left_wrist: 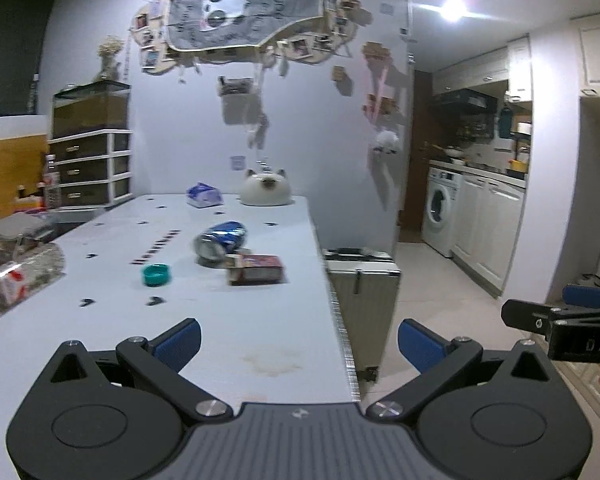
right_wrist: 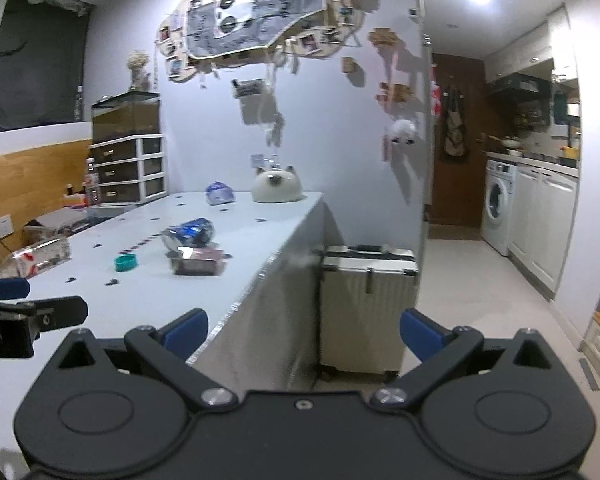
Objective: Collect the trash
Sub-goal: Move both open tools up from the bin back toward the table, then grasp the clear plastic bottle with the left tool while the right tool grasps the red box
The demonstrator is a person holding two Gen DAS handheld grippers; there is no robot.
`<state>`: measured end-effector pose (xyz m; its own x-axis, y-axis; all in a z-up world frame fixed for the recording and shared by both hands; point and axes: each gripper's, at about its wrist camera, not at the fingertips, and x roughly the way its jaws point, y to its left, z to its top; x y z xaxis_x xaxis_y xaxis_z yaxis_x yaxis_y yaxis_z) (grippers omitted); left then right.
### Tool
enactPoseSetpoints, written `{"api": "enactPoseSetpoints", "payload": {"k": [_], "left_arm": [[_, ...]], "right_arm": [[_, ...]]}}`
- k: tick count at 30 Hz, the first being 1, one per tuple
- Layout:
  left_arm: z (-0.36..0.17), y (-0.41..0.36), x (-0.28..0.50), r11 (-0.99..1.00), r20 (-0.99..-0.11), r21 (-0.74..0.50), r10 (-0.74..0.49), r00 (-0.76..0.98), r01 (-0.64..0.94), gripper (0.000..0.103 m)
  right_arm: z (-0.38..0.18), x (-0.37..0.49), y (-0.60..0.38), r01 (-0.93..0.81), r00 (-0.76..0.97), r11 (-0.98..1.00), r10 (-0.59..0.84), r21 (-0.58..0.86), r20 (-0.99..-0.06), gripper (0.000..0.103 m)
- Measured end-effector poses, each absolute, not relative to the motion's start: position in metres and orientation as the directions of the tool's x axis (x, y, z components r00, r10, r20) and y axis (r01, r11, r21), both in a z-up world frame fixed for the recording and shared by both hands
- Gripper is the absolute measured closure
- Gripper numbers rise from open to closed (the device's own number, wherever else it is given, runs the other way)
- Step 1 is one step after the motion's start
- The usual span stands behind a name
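Three pieces of trash lie together near the middle of the white table [left_wrist: 260,340]. One crushed blue can [left_wrist: 220,240] lies on its side with its open end toward the near edge. One small dark-red box [left_wrist: 255,269] lies flat just in front of the can, at its right end, touching it or nearly so. One teal cap [left_wrist: 156,274] sits apart to the left of the box, open side up.

Farther back, by the wall, are one blue-and-white crumpled bag [left_wrist: 204,195] and, to its right, one white cat-shaped ornament [left_wrist: 265,189]. At the table's left edge lies one clear wrapper with red print [left_wrist: 8,286].

The left gripper [left_wrist: 298,344] hovers over the near end of the table, its two blue-padded fingers spread wide and empty. The right gripper [right_wrist: 303,334] is held off the table's right side, over the floor, its two fingers also wide apart with nothing between them. Each gripper shows at the side of the other's view.

On the floor just right of the table stands one white ribbed suitcase [right_wrist: 366,304]. Left of the table is one drawer unit [right_wrist: 130,170] with three drawers and one dark tank on top. Far right, in the kitchen, is one washing machine [right_wrist: 498,206].
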<state>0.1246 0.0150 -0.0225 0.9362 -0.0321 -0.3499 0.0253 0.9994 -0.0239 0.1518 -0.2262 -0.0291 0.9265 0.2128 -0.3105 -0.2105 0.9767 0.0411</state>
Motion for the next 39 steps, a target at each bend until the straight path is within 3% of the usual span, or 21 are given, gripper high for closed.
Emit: {"api": "enactPoseSetpoints", "payload": {"k": [18, 39], "left_arm": [[-0.007, 0.139, 0.129, 0.972, -0.347, 0.014, 0.223, 0.911, -0.233, 0.0], [-0.015, 0.251, 0.162, 0.931, -0.372, 0.041, 0.352, 0.859, -0.363, 0.0]], "right_arm": [[-0.014, 0.197, -0.112, -0.358, 0.89, 0.934, 0.348, 0.022, -0.294, 0.0], [-0.025, 0.26, -0.015, -0.395, 0.855, 0.919, 0.36, -0.018, -0.372, 0.0]]}}
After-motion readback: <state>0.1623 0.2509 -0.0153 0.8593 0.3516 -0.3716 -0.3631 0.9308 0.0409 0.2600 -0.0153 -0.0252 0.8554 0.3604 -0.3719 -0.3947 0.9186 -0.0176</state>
